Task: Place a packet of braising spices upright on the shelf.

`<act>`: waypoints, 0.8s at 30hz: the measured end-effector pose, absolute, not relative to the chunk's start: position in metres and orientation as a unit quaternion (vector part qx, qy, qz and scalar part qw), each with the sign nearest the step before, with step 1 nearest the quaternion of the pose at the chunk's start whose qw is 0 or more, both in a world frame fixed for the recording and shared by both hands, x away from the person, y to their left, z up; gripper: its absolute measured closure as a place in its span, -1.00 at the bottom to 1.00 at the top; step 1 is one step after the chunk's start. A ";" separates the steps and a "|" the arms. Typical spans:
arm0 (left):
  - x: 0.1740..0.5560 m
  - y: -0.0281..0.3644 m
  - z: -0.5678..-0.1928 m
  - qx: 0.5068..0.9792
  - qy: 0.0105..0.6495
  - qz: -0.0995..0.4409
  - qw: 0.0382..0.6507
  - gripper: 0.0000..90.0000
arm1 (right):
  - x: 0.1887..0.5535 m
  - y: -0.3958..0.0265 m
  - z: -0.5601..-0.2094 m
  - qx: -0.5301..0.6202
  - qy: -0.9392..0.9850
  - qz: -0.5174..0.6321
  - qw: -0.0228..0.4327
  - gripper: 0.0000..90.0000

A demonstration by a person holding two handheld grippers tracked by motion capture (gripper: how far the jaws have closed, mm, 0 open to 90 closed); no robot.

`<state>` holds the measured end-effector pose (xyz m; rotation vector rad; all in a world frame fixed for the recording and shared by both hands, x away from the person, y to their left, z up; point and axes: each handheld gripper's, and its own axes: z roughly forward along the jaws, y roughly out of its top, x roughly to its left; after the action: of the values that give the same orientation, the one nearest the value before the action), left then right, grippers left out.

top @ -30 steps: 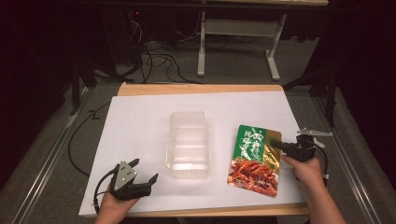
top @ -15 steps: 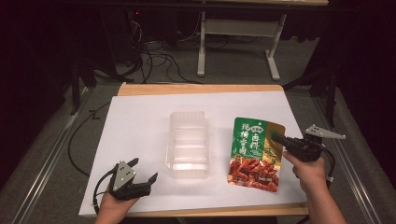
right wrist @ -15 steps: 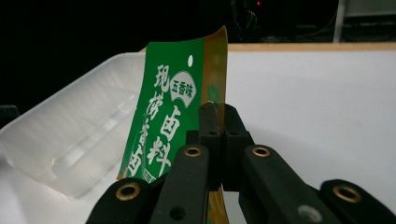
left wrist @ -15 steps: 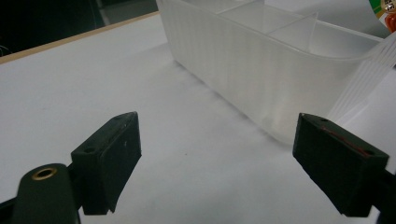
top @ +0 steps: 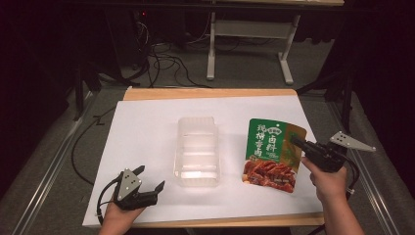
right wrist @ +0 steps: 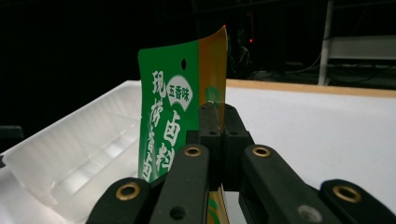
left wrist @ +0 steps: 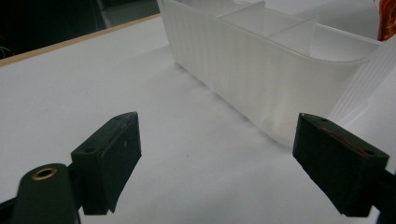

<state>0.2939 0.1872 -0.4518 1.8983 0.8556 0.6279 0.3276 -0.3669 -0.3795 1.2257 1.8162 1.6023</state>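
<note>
A green and orange food pouch [top: 272, 153] with red meat printed on it hangs tilted over the right side of the white table [top: 147, 127], and my right gripper [top: 296, 142] is shut on its right edge. In the right gripper view the jaws pinch the pouch [right wrist: 180, 116], which stands upright. A clear plastic tray [top: 196, 151] with dividers lies in the middle, left of the pouch. My left gripper [top: 149, 178] rests open near the front left edge, pointing at the tray [left wrist: 261, 70]. Nothing is between its fingers [left wrist: 109, 158].
The white sheet covers a wooden tabletop whose edge [top: 210, 93] shows at the back. Cables [top: 161, 58] and a white desk frame [top: 249, 44] stand on the grey floor beyond. Metal rails [top: 44, 191] run along both sides of the table.
My right gripper has risen and lifted the pouch off the table, tilting it upward and slightly toward the tray. The left gripper has stayed where it was.
</note>
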 end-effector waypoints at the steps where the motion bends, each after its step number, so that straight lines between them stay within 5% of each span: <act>1: 0.294 0.187 -0.452 0.773 0.348 0.256 0.465 -0.65 | 0.327 -0.368 -0.378 0.440 0.651 0.580 0.215 1.00; 24: 0.294 0.188 -0.451 0.771 0.347 0.257 0.467 -0.65 | 0.316 -0.372 -0.361 0.431 0.621 0.599 0.265 1.00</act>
<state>0.2938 0.1876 -0.4513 1.8928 0.8516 0.6307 0.3161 -0.3720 -0.3613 1.1647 1.6777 1.6174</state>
